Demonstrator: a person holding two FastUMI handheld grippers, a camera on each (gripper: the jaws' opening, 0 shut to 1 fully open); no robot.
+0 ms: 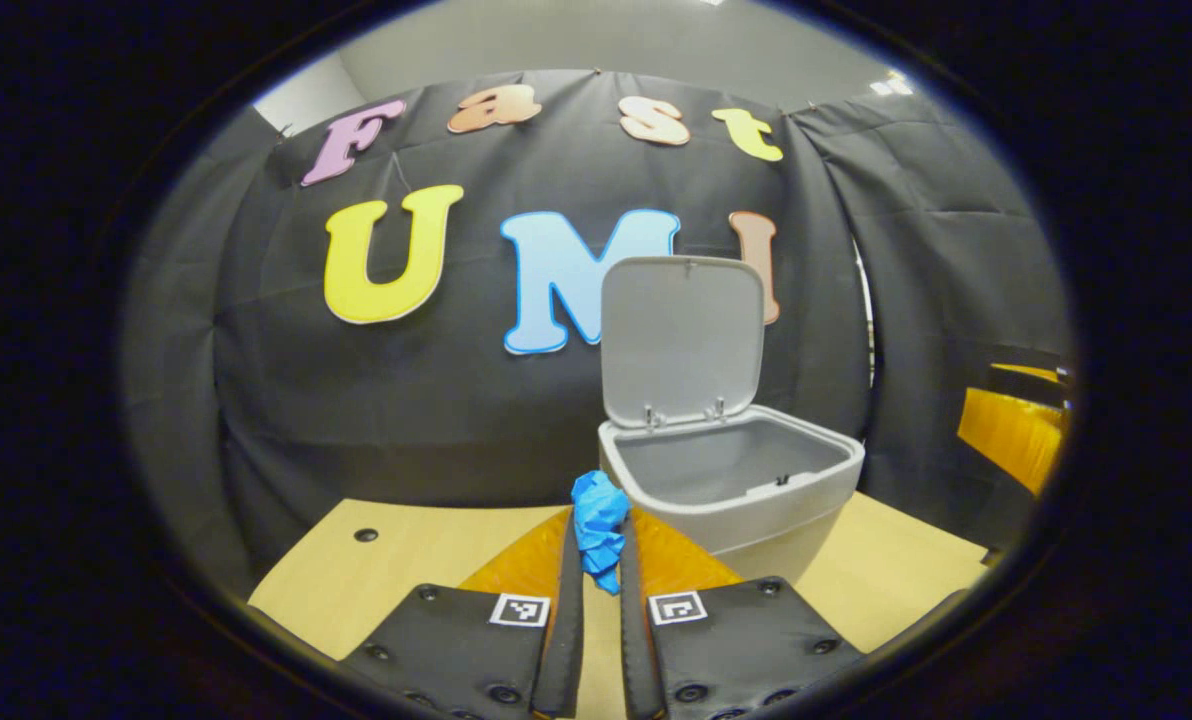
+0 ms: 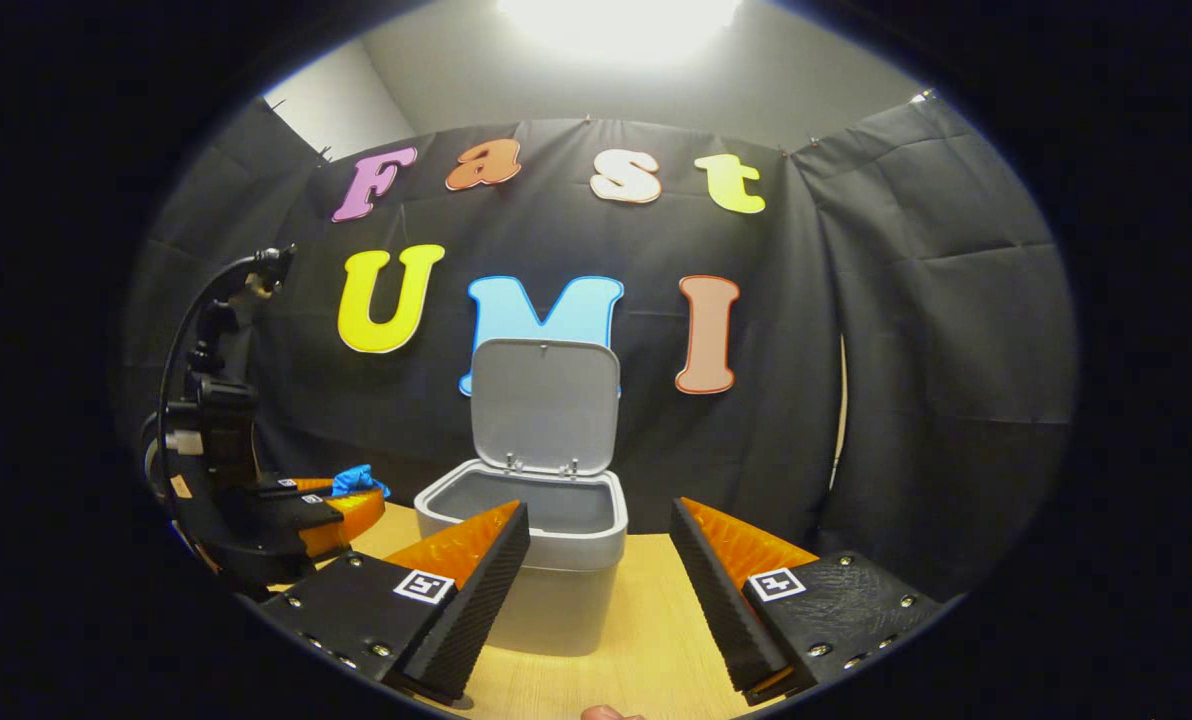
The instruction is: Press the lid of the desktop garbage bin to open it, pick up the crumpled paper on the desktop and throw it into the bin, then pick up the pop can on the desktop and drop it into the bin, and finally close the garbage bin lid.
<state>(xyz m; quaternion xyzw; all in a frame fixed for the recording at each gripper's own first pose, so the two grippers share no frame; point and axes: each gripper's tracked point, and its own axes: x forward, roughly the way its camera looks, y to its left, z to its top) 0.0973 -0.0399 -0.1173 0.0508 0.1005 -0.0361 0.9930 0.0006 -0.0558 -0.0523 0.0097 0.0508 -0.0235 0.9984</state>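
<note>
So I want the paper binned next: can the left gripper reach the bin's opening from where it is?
Probably yes. The left gripper is shut on the blue crumpled paper, the lid stands upright, and the bin sits open just ahead to its right, with nothing between them.

bins: one [image 1: 731, 480], with one lid [image 1: 681, 340] that stood open | paper balls: one, blue and crumpled [image 1: 598, 528] | tongs: two, the left [image 1: 601, 560] and the right [image 2: 599, 545] | fingers per tongs: two | square markers per tongs: two | tables: one [image 1: 356, 580] | holes in the table: one [image 1: 366, 535]
</note>
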